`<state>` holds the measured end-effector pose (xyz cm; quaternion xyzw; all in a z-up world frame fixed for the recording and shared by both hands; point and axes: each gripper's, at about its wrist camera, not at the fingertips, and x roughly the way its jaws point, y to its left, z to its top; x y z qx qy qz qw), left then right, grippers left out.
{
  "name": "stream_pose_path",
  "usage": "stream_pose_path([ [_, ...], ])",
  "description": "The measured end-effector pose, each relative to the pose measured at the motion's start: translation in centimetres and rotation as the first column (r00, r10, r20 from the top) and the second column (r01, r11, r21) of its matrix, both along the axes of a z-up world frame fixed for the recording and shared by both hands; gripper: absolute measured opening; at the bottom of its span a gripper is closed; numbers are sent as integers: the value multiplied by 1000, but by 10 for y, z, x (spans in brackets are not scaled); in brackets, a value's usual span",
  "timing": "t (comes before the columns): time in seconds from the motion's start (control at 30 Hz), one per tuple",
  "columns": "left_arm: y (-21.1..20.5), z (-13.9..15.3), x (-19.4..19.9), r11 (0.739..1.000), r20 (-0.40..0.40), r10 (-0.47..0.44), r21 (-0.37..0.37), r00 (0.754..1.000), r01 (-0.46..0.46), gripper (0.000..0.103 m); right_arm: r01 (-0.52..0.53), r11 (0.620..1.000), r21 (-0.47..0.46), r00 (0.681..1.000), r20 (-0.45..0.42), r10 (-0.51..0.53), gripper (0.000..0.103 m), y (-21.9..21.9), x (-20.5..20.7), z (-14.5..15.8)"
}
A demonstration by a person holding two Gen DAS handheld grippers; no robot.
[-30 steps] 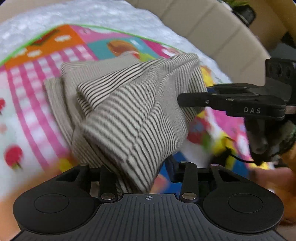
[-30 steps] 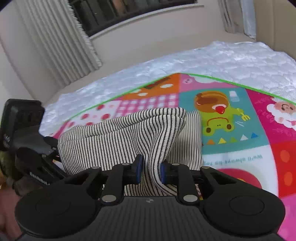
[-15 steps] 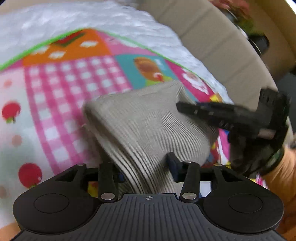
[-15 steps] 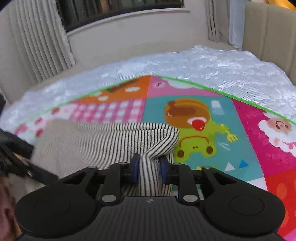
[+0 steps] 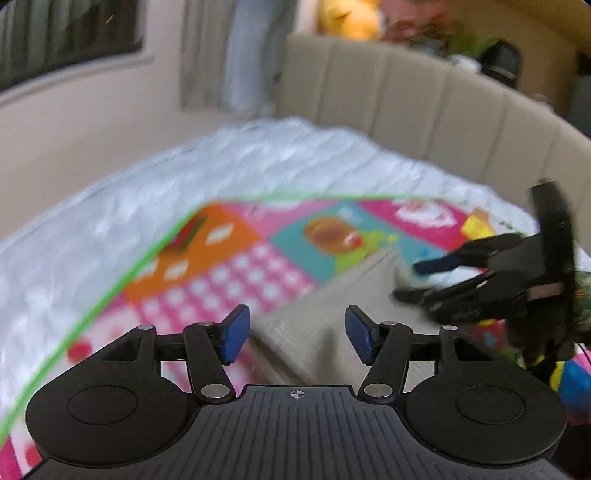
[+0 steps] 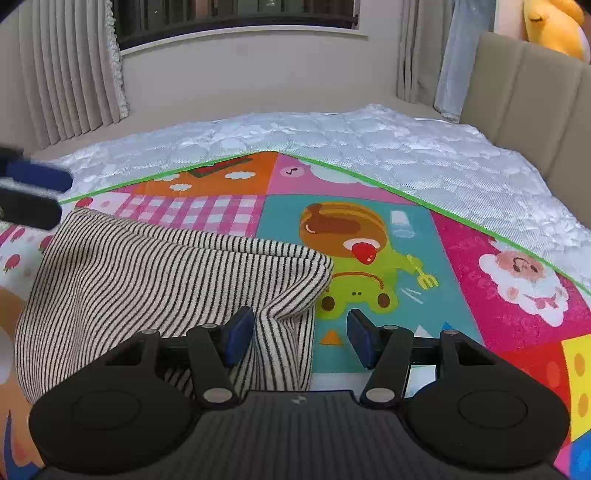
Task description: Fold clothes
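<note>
A beige garment with thin black stripes (image 6: 155, 280) lies folded on the colourful play mat (image 6: 461, 266). In the blurred left wrist view it shows as a beige slab (image 5: 332, 317). My left gripper (image 5: 297, 336) is open and empty just above the cloth's near edge. My right gripper (image 6: 301, 338) is open and empty, its left finger over the garment's right corner. The right gripper also shows open at the right of the left wrist view (image 5: 410, 280). The left gripper's fingertips (image 6: 33, 192) show at the far left of the right wrist view.
The mat lies on a white quilted mattress (image 6: 351, 144). A padded beige headboard (image 5: 424, 114) stands at the right. A wall with a window sill and curtains (image 6: 74, 70) runs behind. A yellow plush toy (image 6: 554, 26) sits on top of the headboard.
Both grippers have opened and let go of the striped garment, which now lies flat on the mat. The left gripper has lifted and tilted up towards the wall.
</note>
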<state>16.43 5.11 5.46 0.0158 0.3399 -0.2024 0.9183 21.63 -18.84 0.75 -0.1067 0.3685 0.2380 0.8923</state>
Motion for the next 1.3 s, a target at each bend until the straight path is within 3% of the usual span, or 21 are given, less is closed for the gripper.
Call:
stream_pose_path([
  [0.1,-14,4,10,997,13,-69,-37,998,69,66,-3,1000,-16,1000,18,4,57,-2,-7,10],
  [0.23,-25,-14,27,990,-65,-116,-86,991,110,64,-21,999,-32,996,87,23,58,-2,-29,35],
  [0.37,-30,-41,35,991,-137,-120,-82,983,110,64,-97,992,82,992,89,89,61,7,-51,60],
  [0.53,-21,-52,43,990,-152,-113,-103,982,98,70,-76,995,67,995,-55,80,62,21,-46,29],
  [0.63,-17,-57,43,992,-155,-106,-91,982,92,72,-20,993,115,993,-110,33,64,16,-39,14],
  [0.73,-19,-61,40,993,-145,-114,-54,983,108,74,-35,997,72,996,-76,40,67,24,-43,13],
  [1.03,-14,-73,46,993,-197,-95,-88,976,78,84,6,1000,6,999,-39,-6,71,38,-50,1],
  [1.3,-11,-75,46,990,-213,-97,-118,972,72,86,44,998,37,997,-67,-42,73,32,-52,6],
])
